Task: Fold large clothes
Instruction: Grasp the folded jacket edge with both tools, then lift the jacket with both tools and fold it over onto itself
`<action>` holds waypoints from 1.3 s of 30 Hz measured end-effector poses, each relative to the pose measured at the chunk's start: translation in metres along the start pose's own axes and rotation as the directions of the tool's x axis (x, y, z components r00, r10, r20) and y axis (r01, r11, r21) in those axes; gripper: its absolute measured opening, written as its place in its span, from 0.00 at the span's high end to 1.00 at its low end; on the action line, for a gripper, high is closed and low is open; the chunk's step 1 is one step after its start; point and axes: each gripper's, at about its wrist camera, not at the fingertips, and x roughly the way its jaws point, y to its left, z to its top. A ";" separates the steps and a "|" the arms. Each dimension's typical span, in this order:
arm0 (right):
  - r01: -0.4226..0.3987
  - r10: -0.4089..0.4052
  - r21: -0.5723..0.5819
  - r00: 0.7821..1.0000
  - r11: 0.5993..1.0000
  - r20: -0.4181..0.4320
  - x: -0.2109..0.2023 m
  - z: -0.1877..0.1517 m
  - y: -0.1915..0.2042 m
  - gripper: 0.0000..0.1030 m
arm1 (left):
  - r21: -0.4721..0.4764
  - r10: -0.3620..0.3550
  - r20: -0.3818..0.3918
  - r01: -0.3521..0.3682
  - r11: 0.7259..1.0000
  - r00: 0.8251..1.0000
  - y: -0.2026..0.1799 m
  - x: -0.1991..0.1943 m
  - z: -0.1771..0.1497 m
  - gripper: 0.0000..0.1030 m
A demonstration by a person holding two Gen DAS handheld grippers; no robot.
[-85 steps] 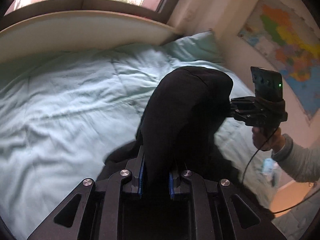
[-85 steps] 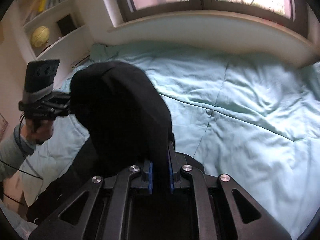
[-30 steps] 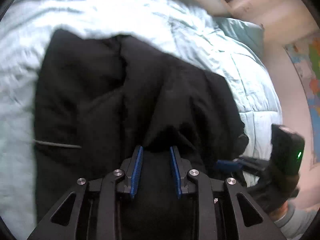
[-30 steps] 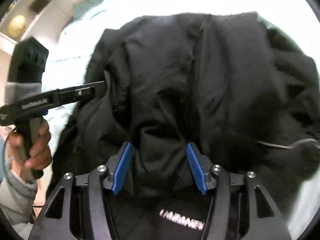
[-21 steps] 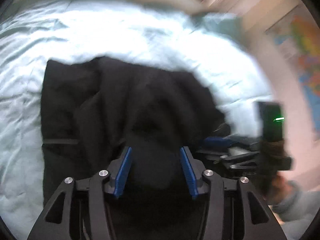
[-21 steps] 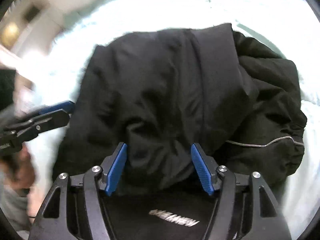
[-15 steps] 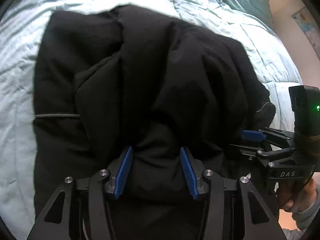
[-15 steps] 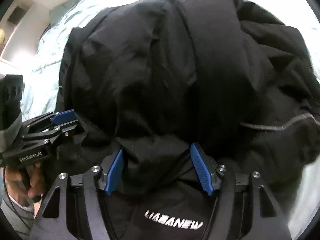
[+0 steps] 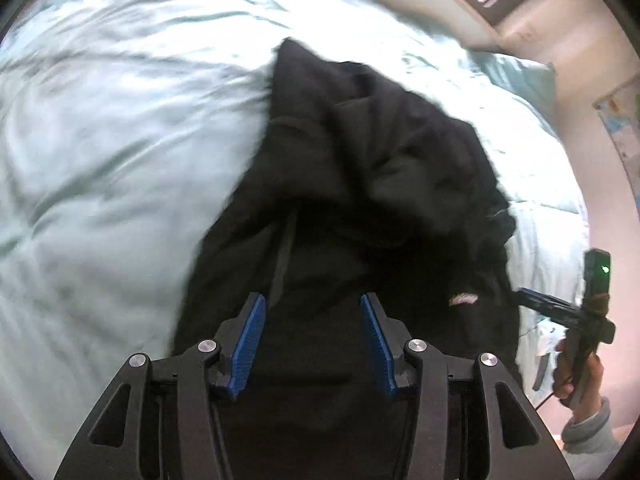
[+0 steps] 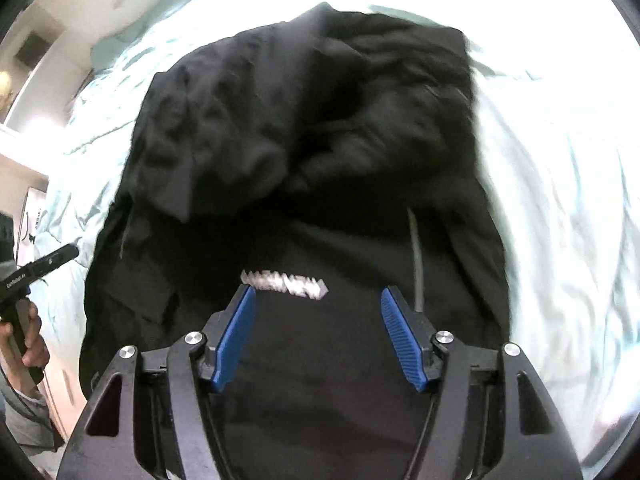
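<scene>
The black jacket [image 10: 304, 152] lies bunched mid-frame on the pale green bedspread [image 9: 100, 160] — soft, bulky, probably slippery, so best pinched at a hem or sleeve edge. The left gripper [image 9: 312, 340] and right gripper [image 10: 316, 336] both gape empty above it — nothing held.
</scene>
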 end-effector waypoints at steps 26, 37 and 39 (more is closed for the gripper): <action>0.116 -0.076 0.204 0.978 0.972 -0.194 -0.044 -0.170 -0.113 0.33 | -0.405 -0.162 -0.214 0.063 0.912 0.963 0.108 -0.016 -0.150 0.50; 0.016 0.045 0.311 0.981 0.950 -0.188 -0.041 -0.204 -0.104 0.55 | -0.318 -0.119 -0.253 0.034 0.948 0.960 0.080 -0.004 -0.140 0.68; 0.022 0.021 0.250 0.986 0.968 -0.166 -0.057 -0.198 -0.094 0.70 | -0.227 -0.125 -0.192 0.080 0.971 0.973 0.059 -0.021 -0.133 0.82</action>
